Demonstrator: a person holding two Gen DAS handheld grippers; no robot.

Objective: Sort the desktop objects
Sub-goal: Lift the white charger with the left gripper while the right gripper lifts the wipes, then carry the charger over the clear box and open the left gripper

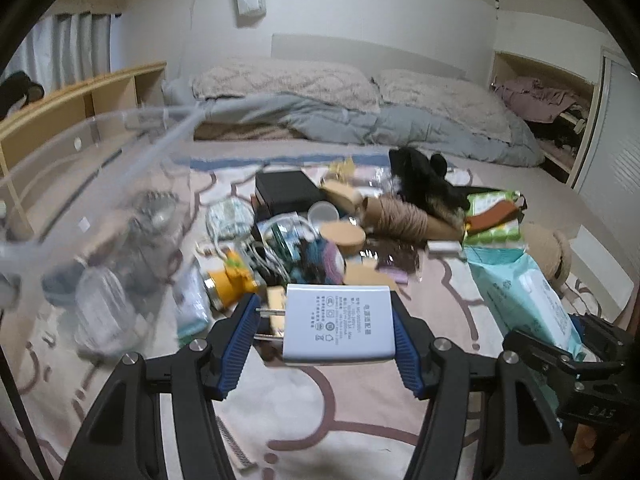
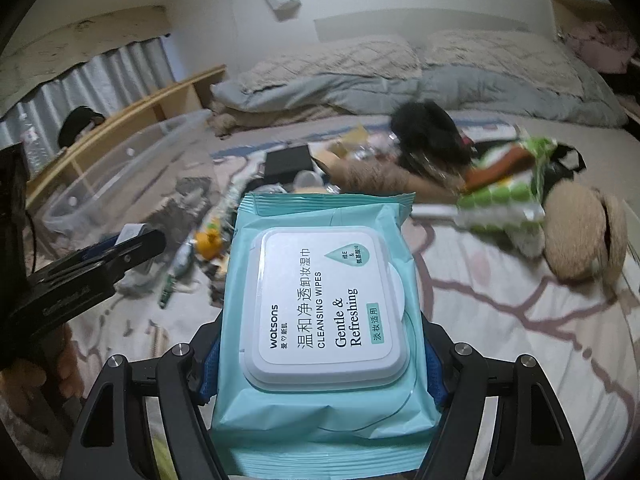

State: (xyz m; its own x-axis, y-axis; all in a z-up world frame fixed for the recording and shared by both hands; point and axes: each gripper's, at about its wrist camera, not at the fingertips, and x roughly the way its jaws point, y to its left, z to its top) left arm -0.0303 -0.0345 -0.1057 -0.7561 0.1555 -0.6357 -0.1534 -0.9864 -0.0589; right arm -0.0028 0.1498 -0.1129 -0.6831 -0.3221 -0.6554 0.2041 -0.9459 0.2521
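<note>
A white power adapter (image 1: 338,324) with two metal prongs pointing left is clamped between the blue pads of my left gripper (image 1: 326,334), held above the bed. My right gripper (image 2: 320,364) is shut on a teal pack of cleansing wipes (image 2: 320,312) with a white flip lid; the pack fills the space between the fingers and hides the pads. The same pack (image 1: 528,300) and the right gripper show at the right of the left wrist view. The left gripper (image 2: 96,260) appears at the left of the right wrist view. A clear plastic bin (image 1: 92,184) stands to the left.
A pile of small things lies on the patterned bedsheet (image 1: 360,420): a black box (image 1: 288,192), a twine roll (image 1: 400,212), a yellow toy (image 1: 232,280), a green packet (image 1: 496,216), a black furry item (image 1: 424,180). A woven round item (image 2: 580,232) lies right. Pillows and a wooden shelf (image 1: 80,96) stand behind.
</note>
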